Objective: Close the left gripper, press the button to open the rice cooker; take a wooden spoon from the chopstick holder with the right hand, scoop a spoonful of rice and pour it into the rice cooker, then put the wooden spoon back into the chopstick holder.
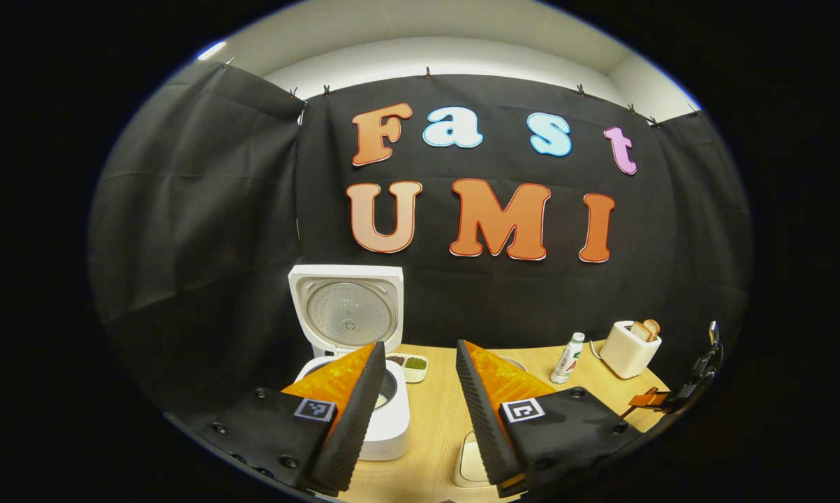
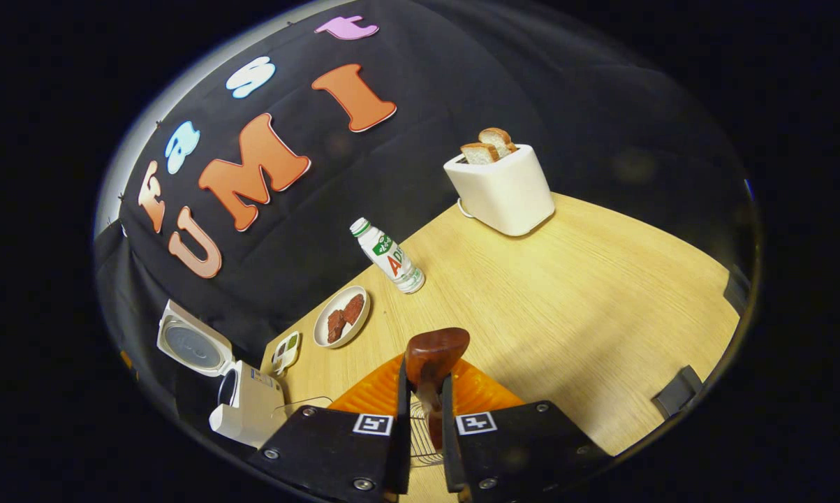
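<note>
The white rice cooker point(image 1: 385, 426) stands at the table's left with its lid point(image 1: 348, 311) raised and the inner pot showing. My left gripper point(image 1: 420, 346) is open above the table, its left finger over the cooker's rim and nothing between its fingers. My right gripper point(image 2: 425, 372) is shut on the wooden spoon point(image 2: 435, 353); the spoon's brown bowl sticks up past the fingertips. The wire chopstick holder point(image 2: 420, 436) shows just below, between the fingers. Whether the handle's end is still inside it is hidden. The open rice cooker point(image 2: 248, 405) sits far to the left of this gripper.
A white toaster point(image 2: 501, 185) with two bread slices stands at the back right, with a small bottle point(image 2: 389, 257) to its left. A plate of brown pieces point(image 2: 341, 316) and a small two-part dish point(image 2: 285, 351) lie near the cooker. A white container point(image 1: 470, 462) sits below my left gripper.
</note>
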A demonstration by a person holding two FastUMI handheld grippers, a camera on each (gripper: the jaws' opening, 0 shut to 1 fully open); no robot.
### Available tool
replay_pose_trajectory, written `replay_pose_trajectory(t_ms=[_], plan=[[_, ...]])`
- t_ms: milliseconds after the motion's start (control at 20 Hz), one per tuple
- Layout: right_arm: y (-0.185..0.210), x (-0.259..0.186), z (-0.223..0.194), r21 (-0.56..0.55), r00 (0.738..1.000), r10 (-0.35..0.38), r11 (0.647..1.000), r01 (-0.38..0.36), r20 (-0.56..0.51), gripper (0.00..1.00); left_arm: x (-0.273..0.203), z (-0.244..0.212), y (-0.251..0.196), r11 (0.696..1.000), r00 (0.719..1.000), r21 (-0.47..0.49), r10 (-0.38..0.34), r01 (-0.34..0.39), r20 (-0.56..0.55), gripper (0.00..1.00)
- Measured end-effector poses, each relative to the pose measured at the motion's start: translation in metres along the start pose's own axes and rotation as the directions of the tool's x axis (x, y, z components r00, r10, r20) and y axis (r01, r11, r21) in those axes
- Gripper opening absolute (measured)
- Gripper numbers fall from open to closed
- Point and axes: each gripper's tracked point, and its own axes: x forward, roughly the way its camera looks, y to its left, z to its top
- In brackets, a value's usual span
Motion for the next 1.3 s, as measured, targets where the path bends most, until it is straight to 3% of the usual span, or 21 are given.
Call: replay_pose_trajectory(t_ms=[250,350,400,550,700,950,1150,1300], plan=[[0.021,-0.023,0.028,-0.011,0.996,-0.041,0.999,0.041,0.075,0.18,-0.001,0.000,0.022,0.999,0.999,-0.001,0.044,-0.044,0.013,0.72],[0.031,-0.032,0.043,-0.026,0.993,-0.049,0.998,0.052,0.105,0.18,-0.001,-0.002,0.030,0.998,0.998,0.006,0.055,-0.055,0.011,0.81],[0.037,-0.037,0.051,-0.037,0.992,-0.044,0.998,0.049,0.120,0.18,0.000,-0.003,0.035,0.998,0.998,0.006,0.059,-0.060,0.014,0.90],[0.063,-0.051,0.074,-0.053,0.987,-0.012,0.998,0.020,0.160,0.18,0.001,-0.008,0.053,0.997,0.997,-0.013,0.074,-0.074,0.006,0.92],[0.104,-0.062,0.080,-0.065,0.984,0.066,0.996,-0.056,0.167,0.17,0.001,-0.012,0.069,0.996,0.997,-0.043,0.083,-0.083,-0.004,0.92],[0.169,-0.064,0.040,-0.142,0.976,0.201,0.972,-0.188,0.086,0.17,0.000,-0.017,0.091,0.994,0.995,-0.047,0.102,-0.103,-0.008,0.92],[0.193,-0.050,-0.008,-0.284,0.976,0.216,0.936,-0.211,-0.012,0.17,-0.003,-0.021,0.102,0.992,0.993,-0.049,0.114,-0.115,-0.012,0.92],[0.195,-0.038,-0.041,-0.420,0.983,0.176,0.889,-0.185,-0.059,0.17,-0.006,-0.024,0.109,0.991,0.992,-0.045,0.125,-0.126,-0.015,0.92]])
